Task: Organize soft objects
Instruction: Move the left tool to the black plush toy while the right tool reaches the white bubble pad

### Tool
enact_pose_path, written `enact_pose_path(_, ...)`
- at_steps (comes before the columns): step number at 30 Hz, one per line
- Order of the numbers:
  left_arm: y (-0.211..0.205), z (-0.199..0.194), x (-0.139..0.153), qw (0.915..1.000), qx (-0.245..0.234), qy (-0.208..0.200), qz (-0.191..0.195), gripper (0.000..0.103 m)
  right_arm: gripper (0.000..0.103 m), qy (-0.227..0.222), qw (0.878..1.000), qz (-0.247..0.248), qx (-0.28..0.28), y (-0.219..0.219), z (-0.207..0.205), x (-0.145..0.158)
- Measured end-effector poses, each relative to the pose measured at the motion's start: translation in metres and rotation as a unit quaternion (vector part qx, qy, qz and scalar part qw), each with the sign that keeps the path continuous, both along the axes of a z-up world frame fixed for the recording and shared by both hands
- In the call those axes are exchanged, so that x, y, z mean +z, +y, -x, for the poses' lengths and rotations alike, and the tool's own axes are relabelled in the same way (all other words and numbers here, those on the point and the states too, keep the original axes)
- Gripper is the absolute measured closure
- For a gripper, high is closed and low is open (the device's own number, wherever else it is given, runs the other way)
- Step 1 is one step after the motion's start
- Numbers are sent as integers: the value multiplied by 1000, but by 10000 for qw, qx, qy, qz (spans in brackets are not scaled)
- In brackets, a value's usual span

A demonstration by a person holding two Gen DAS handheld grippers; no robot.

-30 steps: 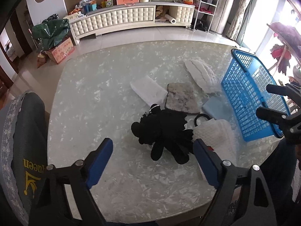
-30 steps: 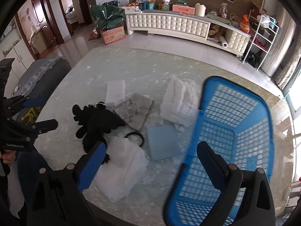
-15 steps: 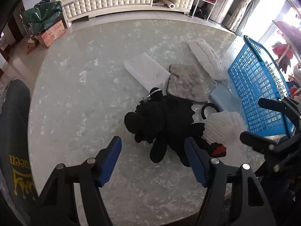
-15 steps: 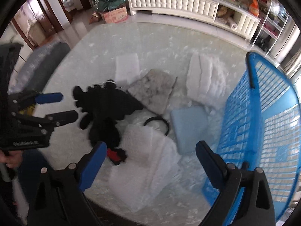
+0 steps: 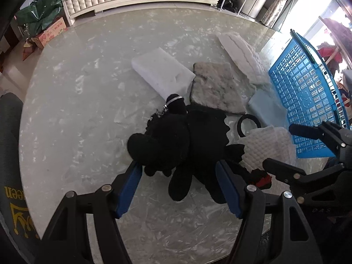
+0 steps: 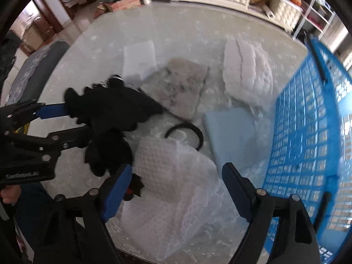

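Straddling the black plush toy (image 5: pixel 182 140) mid-tabletop (image 5: pixel 77 114), the left claw (image 5: pixel 178 176) is spread wide; the right claw (image 6: pixel 176 176), also spread, hovers over white padding (image 6: pixel 176 176). Light and squashy, the toy probably grips best across its thick body.

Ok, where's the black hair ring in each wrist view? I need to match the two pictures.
Left wrist view: the black hair ring lies right of centre, half tucked under the white quilted cloth.
Right wrist view: the black hair ring sits at centre, just above that cloth.
Shared landmark: the black plush toy, left of the ring in both views.
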State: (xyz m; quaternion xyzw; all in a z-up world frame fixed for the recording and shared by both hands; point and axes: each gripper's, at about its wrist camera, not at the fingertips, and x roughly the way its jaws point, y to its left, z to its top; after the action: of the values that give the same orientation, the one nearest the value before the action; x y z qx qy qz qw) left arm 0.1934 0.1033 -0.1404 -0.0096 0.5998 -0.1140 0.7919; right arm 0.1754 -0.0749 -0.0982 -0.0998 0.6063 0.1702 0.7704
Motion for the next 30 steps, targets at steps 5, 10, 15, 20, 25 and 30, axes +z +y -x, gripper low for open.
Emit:
enact_pose_path(5,-6,-9,-5,10000,-40,26,18,36,19,277,9993,-7,-245,-9,-7,-18)
enact_pose_path(10,-11,-14,-7,9999,-36,11,-98,32,19,515,9981,-89,-340,-11,-12,-35)
enact_pose_path(15,-9,-6,-1,9998,-6,-43,-209,32,19,640,9971,-136,-394,-15,-13,-48)
enact_pose_path(20,-6,-6,-7,9999,46,120,1,29,19,682,9967,-187,-393,-20,-11,-53)
enact_pose_path(25,-9,-20,-14,9992,229,303,102,24,19,723,9965,-229,-364,-14,-15,-67)
enact_pose_path(30,-22,-29,-25,9990,159,401,-130,20,19,701,9968,-244,-300,-11,-13,-64)
